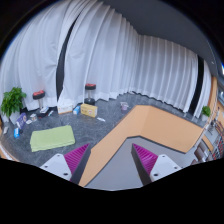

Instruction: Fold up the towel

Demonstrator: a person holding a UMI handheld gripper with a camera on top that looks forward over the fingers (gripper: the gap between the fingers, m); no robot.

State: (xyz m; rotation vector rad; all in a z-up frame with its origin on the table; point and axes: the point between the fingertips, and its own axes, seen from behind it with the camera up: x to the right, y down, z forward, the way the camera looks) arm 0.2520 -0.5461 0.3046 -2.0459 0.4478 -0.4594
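A light green towel (52, 137) lies flat on the grey carpet, ahead and to the left of my fingers. My gripper (110, 157) is open and empty, held well above the floor. Its two magenta pads (76, 156) stand wide apart with nothing between them. The towel lies beyond the left finger, not touched.
A tan wooden surface (140, 132) runs diagonally under and ahead of the fingers. White curtains (110, 55) close off the back. A potted plant (12, 101), dark jars on stands (90, 93) and small boxes (89, 110) sit near the curtains beyond the towel.
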